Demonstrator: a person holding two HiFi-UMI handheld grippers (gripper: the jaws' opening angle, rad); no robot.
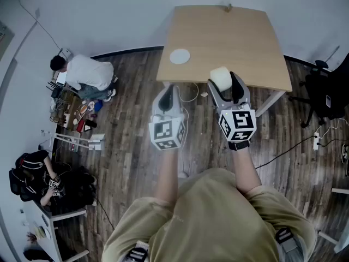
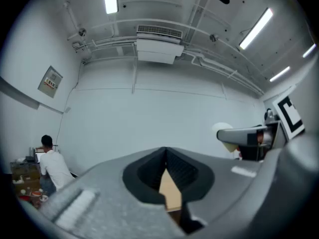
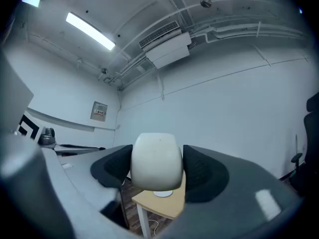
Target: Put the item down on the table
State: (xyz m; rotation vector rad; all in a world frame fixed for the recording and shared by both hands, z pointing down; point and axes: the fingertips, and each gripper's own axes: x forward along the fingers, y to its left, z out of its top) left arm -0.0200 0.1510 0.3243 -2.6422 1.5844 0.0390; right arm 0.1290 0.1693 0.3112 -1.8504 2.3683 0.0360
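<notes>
A white rounded cup (image 3: pixel 155 159) sits between the black pads of my right gripper (image 3: pixel 156 167), which is shut on it. In the head view the cup (image 1: pixel 220 78) hangs at the near edge of the wooden table (image 1: pixel 229 37), held in my right gripper (image 1: pixel 226 86). My left gripper (image 1: pixel 168 95) is held over the floor just short of the table's front left corner; its jaws are closed together with nothing between them (image 2: pixel 167 176). A white plate (image 1: pixel 180 56) lies on the table's left side.
A white cable (image 1: pixel 192 94) lies on the wooden floor under the table's front edge. A black office chair (image 1: pixel 323 94) stands at the right. A person in a white shirt (image 1: pixel 87 72) crouches by cluttered shelves at the left.
</notes>
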